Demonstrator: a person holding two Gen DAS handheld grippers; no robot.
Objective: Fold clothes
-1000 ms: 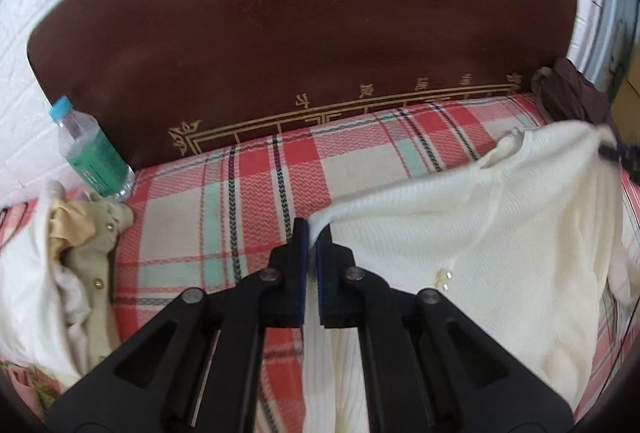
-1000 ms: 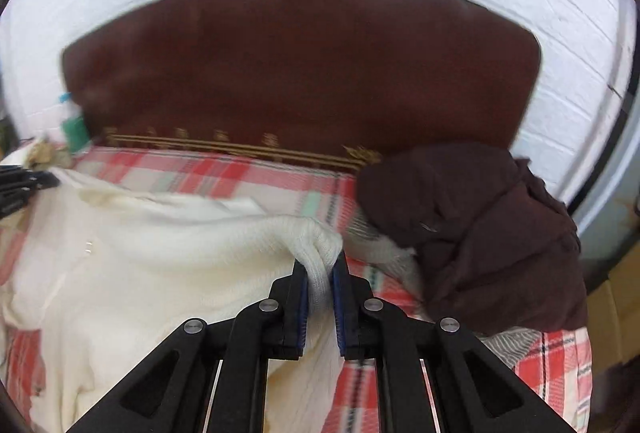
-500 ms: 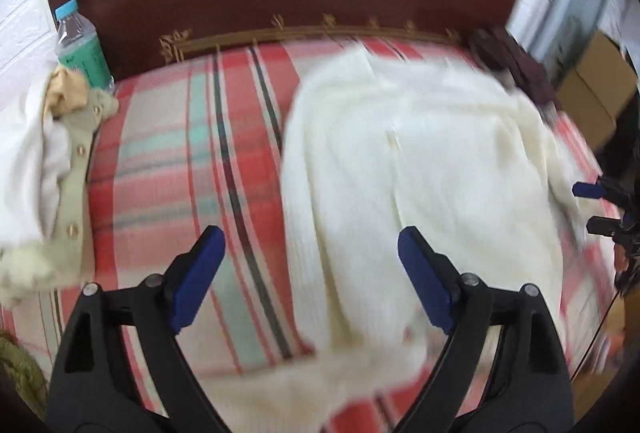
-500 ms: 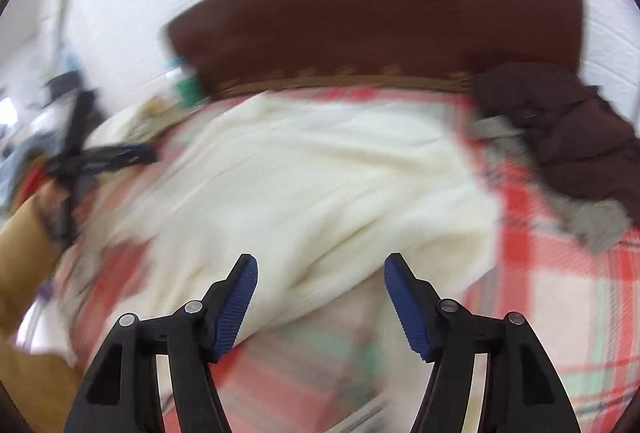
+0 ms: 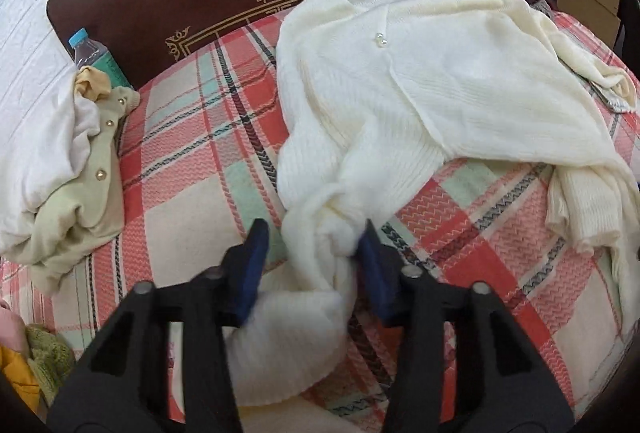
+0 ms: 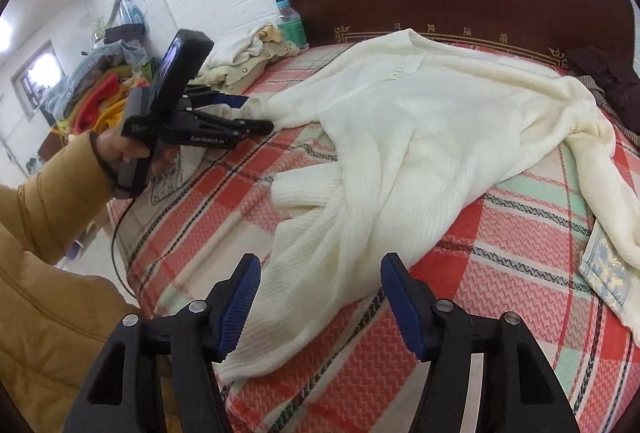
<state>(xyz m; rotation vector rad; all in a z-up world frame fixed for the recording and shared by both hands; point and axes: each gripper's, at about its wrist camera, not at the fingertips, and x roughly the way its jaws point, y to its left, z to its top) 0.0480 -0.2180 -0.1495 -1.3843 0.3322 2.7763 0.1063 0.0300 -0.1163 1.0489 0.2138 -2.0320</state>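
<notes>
The cream cardigan [image 5: 420, 81] lies spread, unfolded, across the frame's centre and right on the plaid bedspread [image 5: 192, 153]. Both grippers, left [image 5: 312, 253] and right [image 6: 320, 297], gape, straddling sleeves; closing on 1 sleeve seems next.

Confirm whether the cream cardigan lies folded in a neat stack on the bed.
No. The cream cardigan lies spread open across the plaid bedcover, sleeves sprawled out.

Cream sweater [image 6: 420, 137] spread flat on plaid bedspread [image 6: 520, 273], right hand-held gripper [image 6: 320, 297] open-jawed over its hem.
</notes>
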